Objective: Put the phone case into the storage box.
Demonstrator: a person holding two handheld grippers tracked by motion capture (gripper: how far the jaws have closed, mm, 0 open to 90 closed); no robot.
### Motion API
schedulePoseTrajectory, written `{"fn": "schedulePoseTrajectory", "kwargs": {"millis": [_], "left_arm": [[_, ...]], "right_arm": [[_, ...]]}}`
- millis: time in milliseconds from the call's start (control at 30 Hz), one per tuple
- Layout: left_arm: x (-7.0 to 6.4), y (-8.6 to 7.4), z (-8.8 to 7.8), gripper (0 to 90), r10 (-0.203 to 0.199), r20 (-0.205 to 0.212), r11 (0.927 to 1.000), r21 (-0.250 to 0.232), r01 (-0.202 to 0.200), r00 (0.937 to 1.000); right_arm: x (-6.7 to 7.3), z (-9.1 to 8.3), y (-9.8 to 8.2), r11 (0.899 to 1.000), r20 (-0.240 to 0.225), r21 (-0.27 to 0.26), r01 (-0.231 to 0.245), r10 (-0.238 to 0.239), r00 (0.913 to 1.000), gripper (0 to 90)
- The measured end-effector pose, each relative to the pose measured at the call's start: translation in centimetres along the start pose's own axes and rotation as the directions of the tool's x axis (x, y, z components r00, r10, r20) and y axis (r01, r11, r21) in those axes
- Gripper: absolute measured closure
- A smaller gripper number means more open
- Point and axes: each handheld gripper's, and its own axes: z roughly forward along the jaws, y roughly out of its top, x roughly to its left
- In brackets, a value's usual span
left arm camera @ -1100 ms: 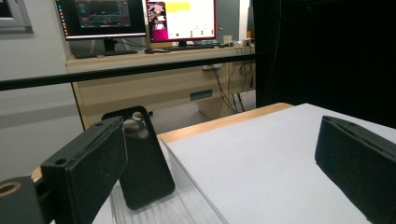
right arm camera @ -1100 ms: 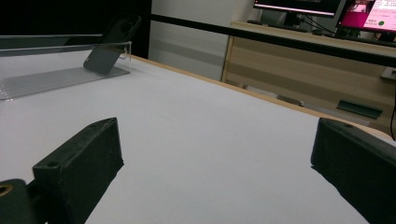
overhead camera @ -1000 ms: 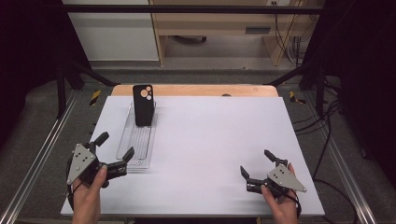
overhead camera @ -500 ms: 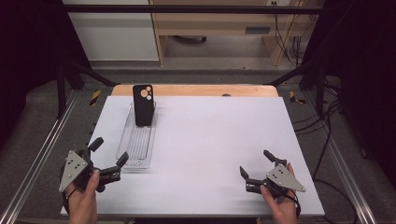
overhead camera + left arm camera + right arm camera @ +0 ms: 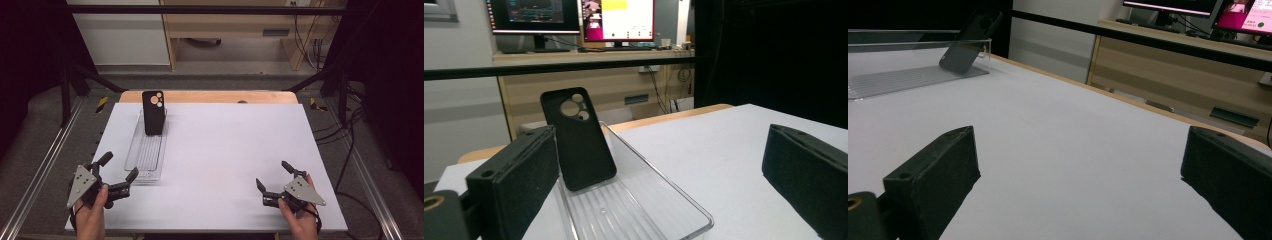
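Note:
A black phone case [image 5: 153, 112] [image 5: 577, 140] [image 5: 969, 40] stands tilted against the far end of a clear plastic tray [image 5: 145, 152] [image 5: 644, 210] [image 5: 903, 75] on the left of the white table. My left gripper [image 5: 119, 167] [image 5: 664, 180] rests open at the table's front left corner, just short of the tray's near end, with nothing between its jaws. Open and empty too, my right gripper [image 5: 274, 176] [image 5: 1078, 180] sits near the front right edge, far from the tray.
The white tabletop [image 5: 235, 145] lies on a wooden board [image 5: 210, 96]. Metal frame rails [image 5: 40, 170] run along both sides. Beyond the table stand a wooden desk [image 5: 594, 85] with monitors [image 5: 616, 20] and cables on the floor at the right [image 5: 345, 130].
My left gripper has drawn back toward the front left corner, away from the tray. The right gripper has barely moved.

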Motion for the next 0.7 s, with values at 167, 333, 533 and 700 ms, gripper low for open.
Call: {"fn": "schedulePoseTrajectory", "kwargs": {"millis": [167, 333, 533, 700], "left_arm": [[-0.1, -0.9, 0.4, 1.6, 0.000, -0.001, 1.0000, 0.010, 0.000, 1.0000], [-0.2, -1.2, 0.5, 1.6, -0.002, -0.005, 0.9999, 0.010, 0.002, 1.0000], [-0.5, -1.6, 0.9, 1.6, -0.005, 0.000, 0.9999, 0.013, 0.005, 1.0000], [-0.6, -2.0, 1.1, 1.6, 0.001, 0.002, 0.9996, 0.028, -0.001, 1.0000]], "right_arm": [[0.1, 0.2, 0.0, 1.000, 0.000, 0.003, 0.024, -0.024, 0.9997, 2.5], [-0.3, 0.2, -0.1, 1.000, 0.000, -0.005, 0.013, -0.013, 0.9999, 2.3], [-0.8, 0.4, -0.3, 1.000, -0.003, -0.019, 0.005, -0.005, 1.0000, 2.3], [-1.3, 0.8, -0.5, 0.999, -0.013, -0.035, -0.026, 0.026, 0.9996, 2.4]]}}
